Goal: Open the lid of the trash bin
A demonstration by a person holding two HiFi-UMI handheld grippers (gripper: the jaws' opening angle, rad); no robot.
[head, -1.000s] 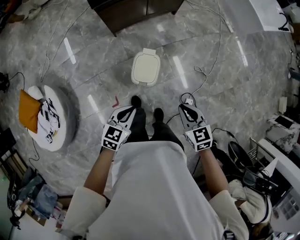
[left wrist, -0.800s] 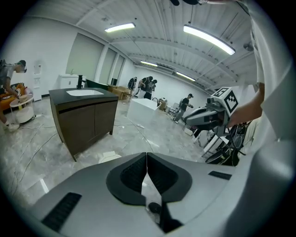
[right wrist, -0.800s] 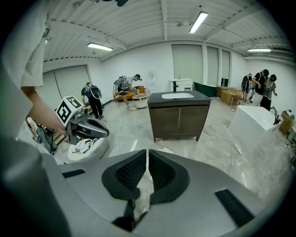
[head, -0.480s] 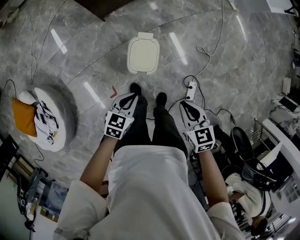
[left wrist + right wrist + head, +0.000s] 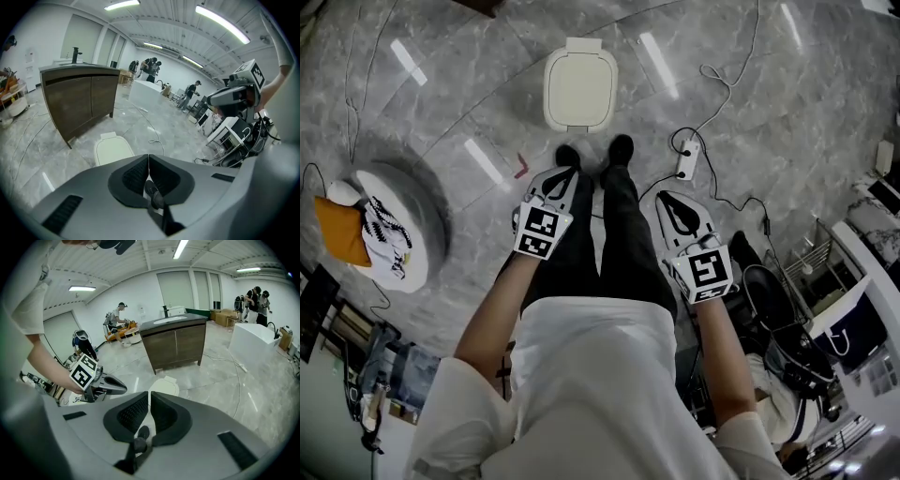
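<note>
The task has hardly begun: the trash bin (image 5: 579,86) stands on the grey marble floor (image 5: 787,122) just ahead of the person's shoes (image 5: 620,149), and its cream lid (image 5: 112,151) lies flat and fully closed. Neither tool is touching it. The left tool (image 5: 564,176) hangs beside the person's left leg with its jaws pressed together, nothing caught between them; the right tool (image 5: 667,200) is held on the other side, a little further back from the bin, its jaws drawn to a thin slit and likewise empty. Both point roughly forward toward the bin, which shows small and low beyond the jaws in each gripper view, well apart from them. What is left, by my reading, is nearly everything — bringing a tool down to the lid, finding its front edge or the raised tab at the far side, and lifting it. A white power strip (image 5: 684,166) and its cable lie on the floor near the right foot, clear of the bin, and a dark cabinet (image 5: 77,98) stands beyond it.
</note>
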